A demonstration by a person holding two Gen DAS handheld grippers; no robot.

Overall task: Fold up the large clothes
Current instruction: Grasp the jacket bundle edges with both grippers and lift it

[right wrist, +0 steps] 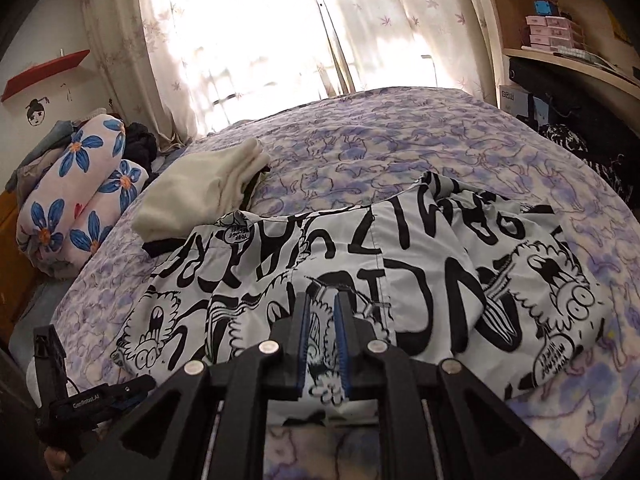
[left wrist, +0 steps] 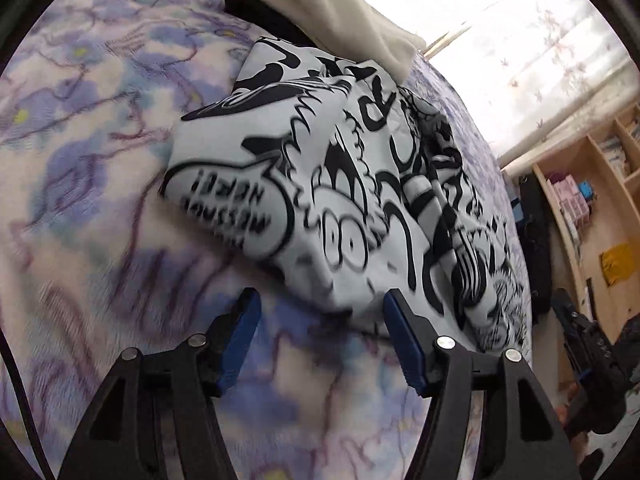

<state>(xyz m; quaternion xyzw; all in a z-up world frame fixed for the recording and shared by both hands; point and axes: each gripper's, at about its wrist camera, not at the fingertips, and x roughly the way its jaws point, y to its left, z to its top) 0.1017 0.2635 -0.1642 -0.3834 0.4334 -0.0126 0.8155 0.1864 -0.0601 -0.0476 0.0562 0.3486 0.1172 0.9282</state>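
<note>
A white garment with black cartoon print (left wrist: 320, 168) lies crumpled and partly folded on the purple cat-pattern bedspread (left wrist: 100, 160). My left gripper (left wrist: 325, 299) is open just above the bed. The garment's near corner lies between its blue pads, and they do not press on it. In the right wrist view the same garment (right wrist: 420, 264) spreads across the bed's near side. My right gripper (right wrist: 322, 297) is shut on a bunched fold of its near edge, with the cloth showing between the narrow jaws.
A folded cream cloth (right wrist: 200, 192) rests on a dark item beside the garment's far edge. A rolled flowered quilt (right wrist: 80, 200) lies at the left. Bright curtains (right wrist: 260, 40) hang behind the bed, and wooden shelves (right wrist: 560, 36) stand at the right.
</note>
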